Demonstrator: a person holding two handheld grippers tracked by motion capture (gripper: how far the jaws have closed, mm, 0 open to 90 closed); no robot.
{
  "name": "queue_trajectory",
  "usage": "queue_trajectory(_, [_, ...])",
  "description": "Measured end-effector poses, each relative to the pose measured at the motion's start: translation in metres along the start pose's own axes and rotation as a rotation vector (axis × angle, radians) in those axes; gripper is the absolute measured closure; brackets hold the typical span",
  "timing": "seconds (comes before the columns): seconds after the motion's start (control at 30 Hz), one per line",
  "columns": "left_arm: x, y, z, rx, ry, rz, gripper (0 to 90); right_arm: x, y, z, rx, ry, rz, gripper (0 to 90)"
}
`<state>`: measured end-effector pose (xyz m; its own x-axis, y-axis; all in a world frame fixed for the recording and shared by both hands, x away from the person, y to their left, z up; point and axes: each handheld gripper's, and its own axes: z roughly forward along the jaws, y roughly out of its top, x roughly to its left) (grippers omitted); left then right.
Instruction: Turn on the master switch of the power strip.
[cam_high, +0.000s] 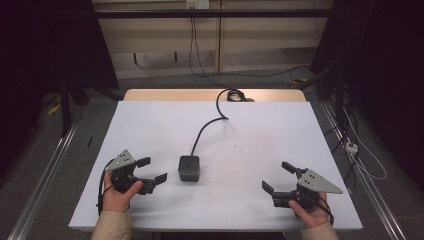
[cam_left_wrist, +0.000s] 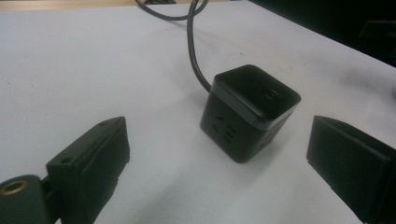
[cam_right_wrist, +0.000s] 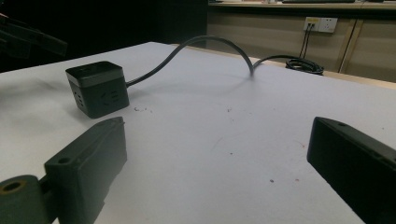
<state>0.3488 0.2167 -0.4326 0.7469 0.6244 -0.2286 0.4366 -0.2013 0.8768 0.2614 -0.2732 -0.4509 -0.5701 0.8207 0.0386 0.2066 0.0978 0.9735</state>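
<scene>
Two tools rest spread wide on the white table (cam_high: 150, 120). The left tool (cam_high: 151, 170) sits just beside the black cube power socket (cam_high: 189, 167) near the front edge, seemingly approaching; next it must straddle the cube squarely. The right tool (cam_high: 278, 176) waits well apart.

Dim room, evenly lit white worktop (cam_high: 250, 130), soft faint shadows, dark surroundings, slightly soft focus, close fingers (cam_left_wrist: 93, 163) blurred
</scene>
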Motion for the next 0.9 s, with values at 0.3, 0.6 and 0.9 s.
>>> queue_trajectory(0.3, [0.005,-0.002,-0.004,-0.001,0.013,-0.008,5.7,0.000,0.000,0.000,0.000,0.000,0.000,4.3])
queue_trajectory(0.6, [0.010,-0.004,-0.007,-0.001,0.016,-0.012,5.7,0.000,0.000,0.000,-0.001,0.001,0.001,4.3])
queue_trajectory(0.9, [0.015,-0.007,-0.011,-0.003,0.029,-0.020,5.6,0.000,0.000,0.000,0.000,0.002,0.002,4.3])
